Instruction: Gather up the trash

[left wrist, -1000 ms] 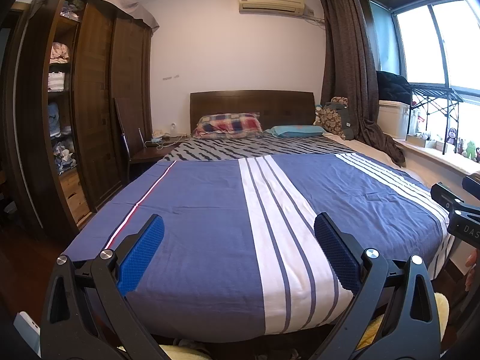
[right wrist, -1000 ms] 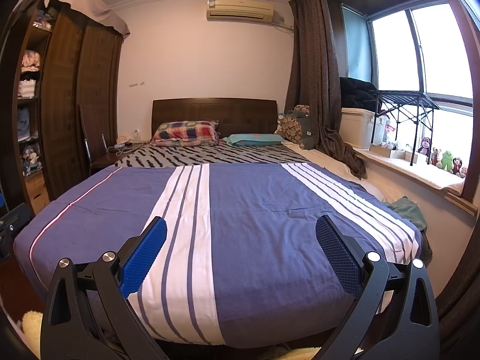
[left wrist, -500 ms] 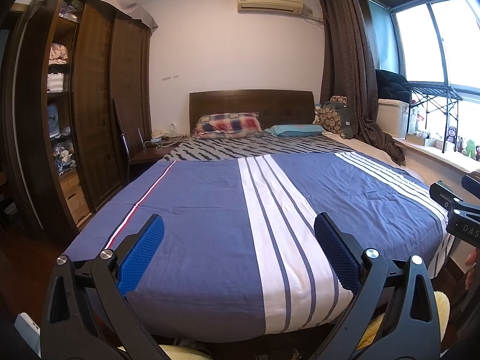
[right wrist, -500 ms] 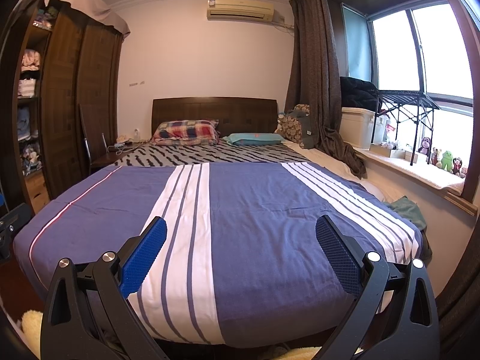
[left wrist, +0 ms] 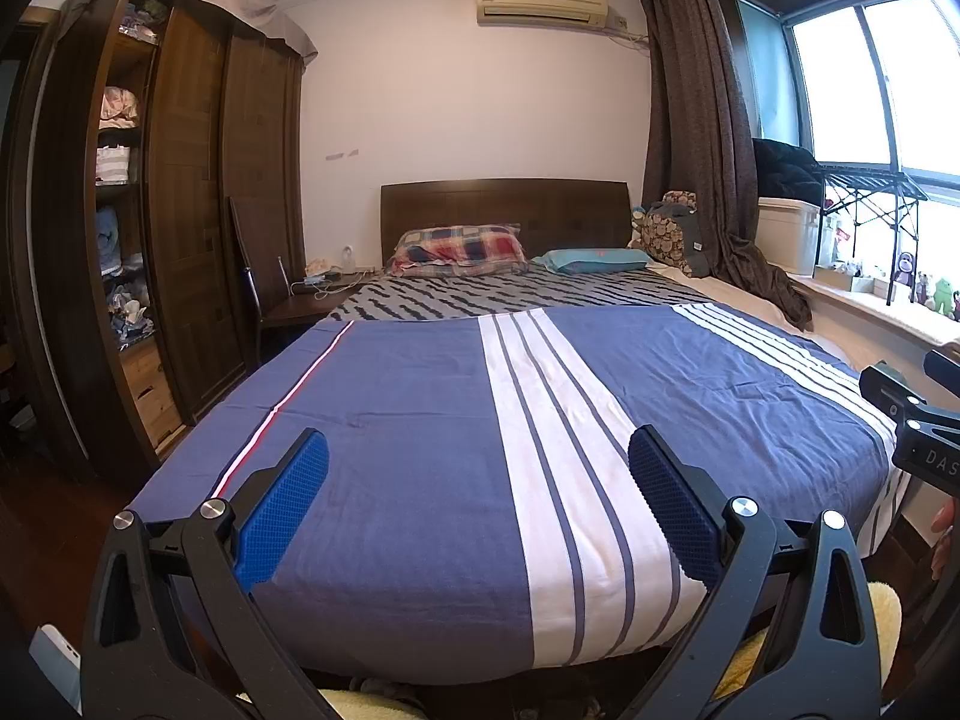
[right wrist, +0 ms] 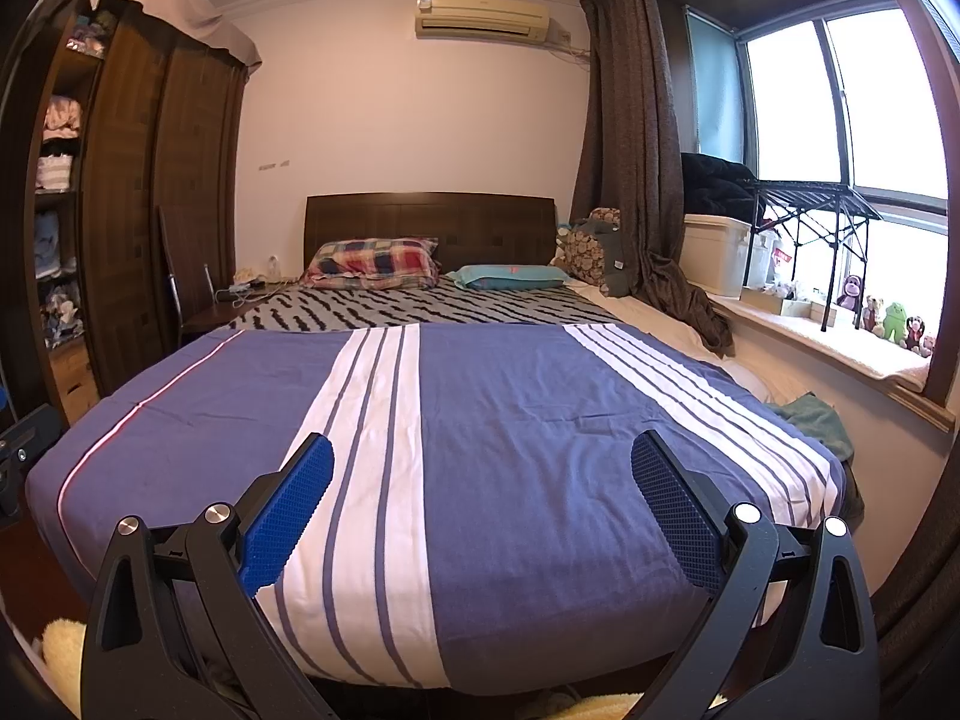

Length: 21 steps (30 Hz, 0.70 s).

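Bedroom, left wrist view: blue striped bedspread [left wrist: 420, 450] filled the near ground, left gripper [left wrist: 478, 474] jaws wide apart, empty. Right wrist view: right gripper [right wrist: 483, 471] likewise spread, empty. No trash was visible; risk was seizing bedding or cluttered nightstand [right wrist: 234, 306] items by mistake

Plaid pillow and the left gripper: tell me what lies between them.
Only bedding: the zebra-striped sheet, then the blue striped duvet, bare of trash, in the left wrist view.
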Each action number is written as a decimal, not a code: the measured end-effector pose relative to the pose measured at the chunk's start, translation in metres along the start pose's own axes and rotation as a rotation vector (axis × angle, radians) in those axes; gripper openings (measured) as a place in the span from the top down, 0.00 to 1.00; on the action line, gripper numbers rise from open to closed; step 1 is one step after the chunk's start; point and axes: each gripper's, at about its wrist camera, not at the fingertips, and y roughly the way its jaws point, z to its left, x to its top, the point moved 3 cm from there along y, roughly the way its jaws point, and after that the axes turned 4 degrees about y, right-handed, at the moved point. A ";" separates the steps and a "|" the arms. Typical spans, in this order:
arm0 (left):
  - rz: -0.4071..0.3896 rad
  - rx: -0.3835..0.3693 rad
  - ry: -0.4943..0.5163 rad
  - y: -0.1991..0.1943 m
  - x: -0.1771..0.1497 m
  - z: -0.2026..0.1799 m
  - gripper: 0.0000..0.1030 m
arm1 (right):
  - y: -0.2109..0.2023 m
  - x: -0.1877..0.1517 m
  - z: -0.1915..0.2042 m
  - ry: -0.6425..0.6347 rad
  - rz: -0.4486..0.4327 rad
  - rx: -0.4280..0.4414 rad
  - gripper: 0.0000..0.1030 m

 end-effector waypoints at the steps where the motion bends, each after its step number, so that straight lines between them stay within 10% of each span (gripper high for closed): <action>1: 0.000 0.000 0.000 0.000 0.000 0.000 0.08 | 0.000 0.000 0.000 0.000 0.001 0.000 0.03; 21: 0.019 0.028 -0.015 0.008 -0.004 0.004 0.08 | 0.010 -0.006 -0.008 0.024 0.019 -0.022 0.03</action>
